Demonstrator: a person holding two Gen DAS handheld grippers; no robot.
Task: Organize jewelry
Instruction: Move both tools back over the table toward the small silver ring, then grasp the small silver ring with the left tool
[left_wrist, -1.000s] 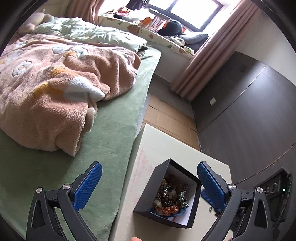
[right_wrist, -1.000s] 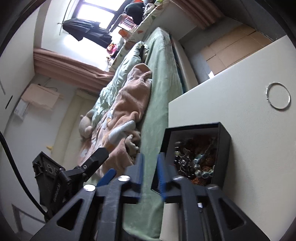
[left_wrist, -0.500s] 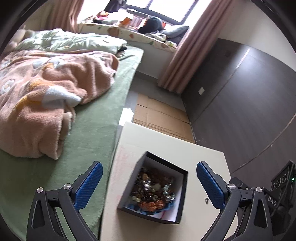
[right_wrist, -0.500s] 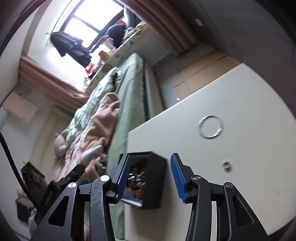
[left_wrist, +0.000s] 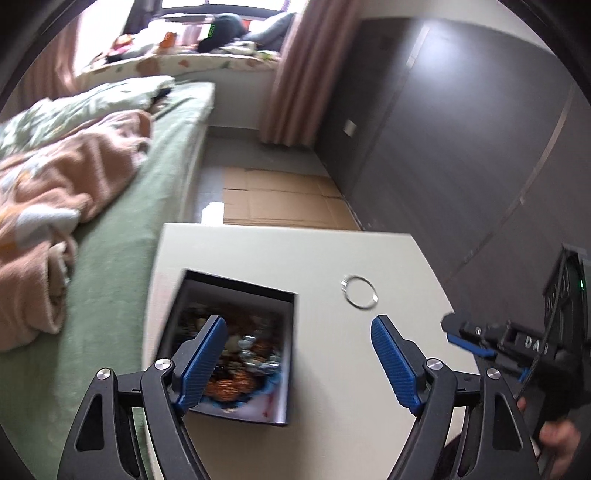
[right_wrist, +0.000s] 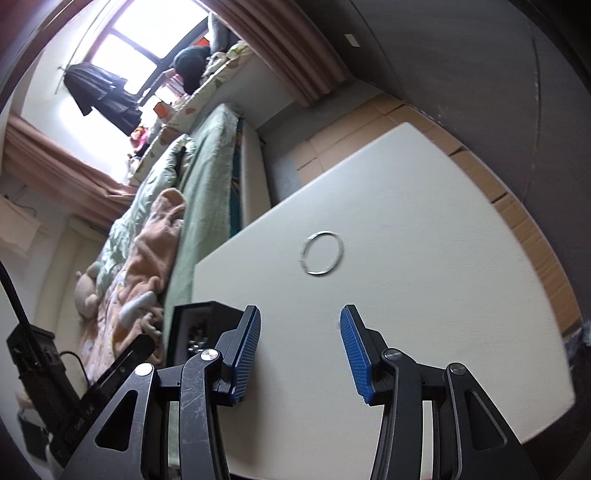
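Left wrist view: the left tongs (left_wrist: 297, 354) hang over the white counter (left_wrist: 258, 254), jaws apart and closing, with nothing gripped. The left blue pad sits over the open black box (left_wrist: 236, 343), which is heaped with beads and trinkets; the right pad is over bare counter beside the box. A silver ring (left_wrist: 359, 291) lies flat on the counter, apart from the box, beyond the right pad. The right tongs (left_wrist: 469, 338) show at the right edge, held by a hand (left_wrist: 554, 439). A green bed (left_wrist: 122, 236) with a pink blanket (left_wrist: 48, 192) runs along the counter's left side.

Right wrist view: the right tongs (right_wrist: 300, 345) stand partly apart over bare counter (right_wrist: 424, 258), holding nothing. The ring (right_wrist: 321, 253) lies ahead of them, untouched. The box (right_wrist: 192, 332) is at the counter's left edge, just beside the left pad.
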